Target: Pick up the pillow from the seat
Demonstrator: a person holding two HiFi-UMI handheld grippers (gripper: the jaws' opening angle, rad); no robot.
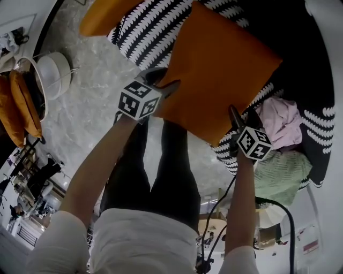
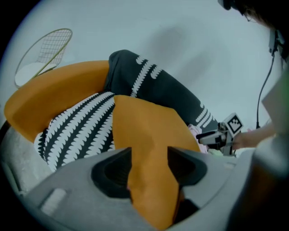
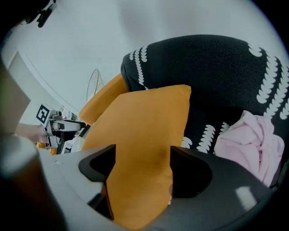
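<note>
Nearest, two legs point(image 1: 155, 171) in dark trousers on a pale marbled floor point(image 1: 91, 112), with two bare forearms reaching out past them.

Next, two grippers, one per hand, each bearing one marker cube. On the near left corner of the pillow point(image 1: 220, 69), the left gripper point(image 1: 163, 80): stands with jaws wide apart, orange cloth filling the gap between them, no pinch showing in it. On the near right edge, the right gripper point(image 1: 243, 119): likewise wide, cloth lying loose between the two pads. Trails one black cable point(image 1: 289, 225) back toward the body.

Between them, just one pillow, orange and square. Lies tilted on the seat point(image 1: 144, 32), far corner up against the dark back.

Under it, one round seat, black with rows of white marks, edged at the far left by one orange rim point(image 1: 104, 16).

Beside the pillow, on the same seat, two cloths: one pink cloth point(image 1: 281, 123) just right of the right gripper, one green cloth point(image 1: 281, 174) touching it on the near side.

Farther off at the left, one white round stand point(image 1: 53, 72) on the floor, and beyond that two more orange cushions point(image 1: 16, 107), side by side in another chair.
</note>
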